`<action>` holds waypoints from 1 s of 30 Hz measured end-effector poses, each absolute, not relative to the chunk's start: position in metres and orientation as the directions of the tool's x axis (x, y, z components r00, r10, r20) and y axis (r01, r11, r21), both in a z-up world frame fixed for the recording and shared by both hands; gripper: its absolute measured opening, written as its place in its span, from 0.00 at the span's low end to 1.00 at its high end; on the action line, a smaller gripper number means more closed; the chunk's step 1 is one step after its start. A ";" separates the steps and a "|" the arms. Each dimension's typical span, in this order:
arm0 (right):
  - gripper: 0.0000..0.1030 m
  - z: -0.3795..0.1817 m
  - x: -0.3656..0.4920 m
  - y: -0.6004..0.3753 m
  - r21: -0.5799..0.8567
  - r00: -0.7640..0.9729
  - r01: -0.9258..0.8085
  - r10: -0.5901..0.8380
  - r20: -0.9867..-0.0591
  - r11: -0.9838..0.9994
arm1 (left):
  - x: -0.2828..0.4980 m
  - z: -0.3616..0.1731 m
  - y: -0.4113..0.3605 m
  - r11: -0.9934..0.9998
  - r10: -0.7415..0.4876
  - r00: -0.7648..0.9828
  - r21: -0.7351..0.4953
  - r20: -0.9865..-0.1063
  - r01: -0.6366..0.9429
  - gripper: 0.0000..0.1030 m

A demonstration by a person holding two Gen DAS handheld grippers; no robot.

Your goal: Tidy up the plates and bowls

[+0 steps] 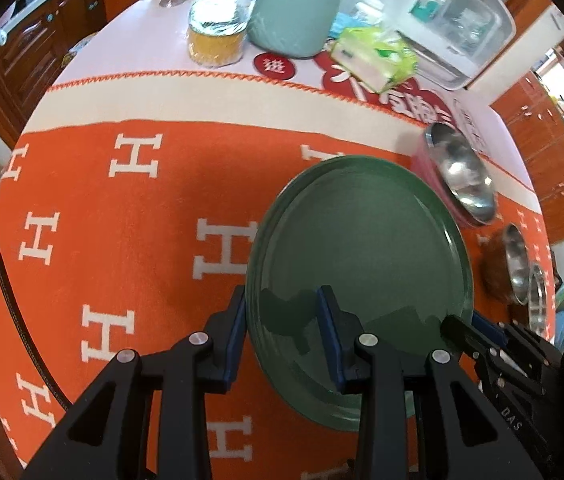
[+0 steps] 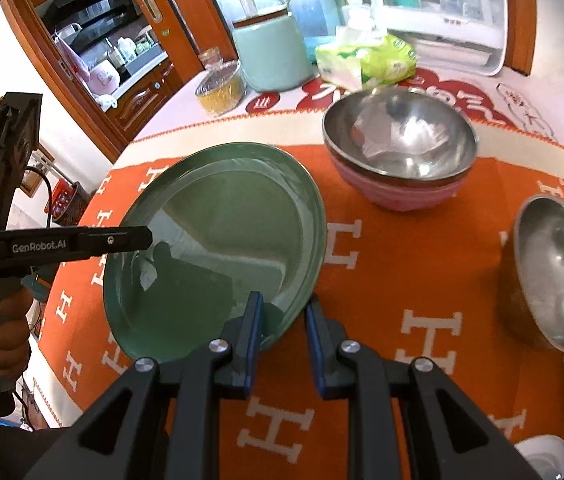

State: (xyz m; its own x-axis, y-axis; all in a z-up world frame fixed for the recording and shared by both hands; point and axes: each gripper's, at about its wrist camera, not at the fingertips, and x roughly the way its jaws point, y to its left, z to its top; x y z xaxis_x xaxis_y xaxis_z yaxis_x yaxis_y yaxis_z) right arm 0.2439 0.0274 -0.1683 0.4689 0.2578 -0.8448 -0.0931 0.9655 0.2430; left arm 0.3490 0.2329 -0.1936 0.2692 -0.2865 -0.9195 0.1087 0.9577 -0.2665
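Counting 1 green plate, seemingly 3 bowls.

My two cameras sit on my grippers, look steeply down, close up, and both see the green plate.

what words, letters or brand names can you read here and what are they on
"GenRobot.AI": side of the left gripper, seen from the right wrist.
"DAS": black body of the right gripper, seen from the left wrist.
"H": white letter repeated all over the orange blanket.
Red round sticker: one white Chinese character, too blurred to read.
Large red and white characters on the tablecloth: partly hidden, unreadable.
Tissue pack: print too blurred.
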 end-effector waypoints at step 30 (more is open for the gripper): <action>0.20 -0.079 0.106 0.018 0.148 0.701 -0.020 0.119 -0.703 0.989 | 0.207 -0.105 0.214 0.901 -0.410 0.394 -0.297 -0.823 0.317 0.32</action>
